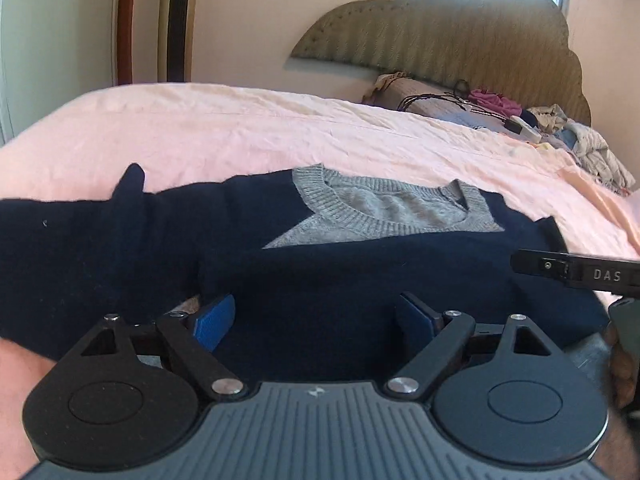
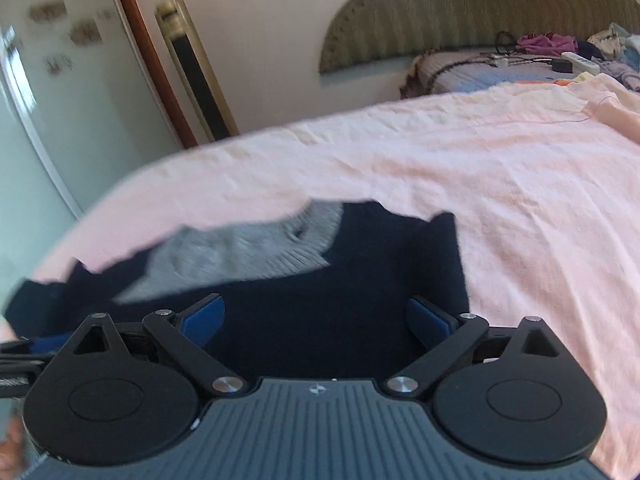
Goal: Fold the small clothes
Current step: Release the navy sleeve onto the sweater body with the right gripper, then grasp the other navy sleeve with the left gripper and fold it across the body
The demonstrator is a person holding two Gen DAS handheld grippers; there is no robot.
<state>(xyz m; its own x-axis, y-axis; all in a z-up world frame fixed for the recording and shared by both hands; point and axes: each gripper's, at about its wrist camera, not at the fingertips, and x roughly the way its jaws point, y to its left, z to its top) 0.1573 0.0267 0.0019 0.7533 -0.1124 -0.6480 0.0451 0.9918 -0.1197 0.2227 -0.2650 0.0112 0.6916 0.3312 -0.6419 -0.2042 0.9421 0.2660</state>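
A small navy sweater point(image 1: 320, 272) with a grey knit collar point(image 1: 384, 208) lies flat on the pink bedsheet point(image 1: 240, 132), its sleeves laid across the body. My left gripper point(image 1: 316, 320) hovers just over the sweater's near part, blue pads wide apart, nothing pinched between them. A finger of the right gripper point(image 1: 576, 272) juts in from the right edge of the left wrist view. In the right wrist view the same sweater point(image 2: 320, 320) appears blurred below my right gripper point(image 2: 316, 322), which is open over the navy cloth near its right edge.
A padded headboard point(image 1: 460, 40) stands at the far end of the bed. A pile of clothes, cables and a remote point(image 1: 520, 120) lies near it at the right. A wooden door frame point(image 2: 148, 56) and wall are on the left. Bare pink sheet point(image 2: 520, 200) spreads right of the sweater.
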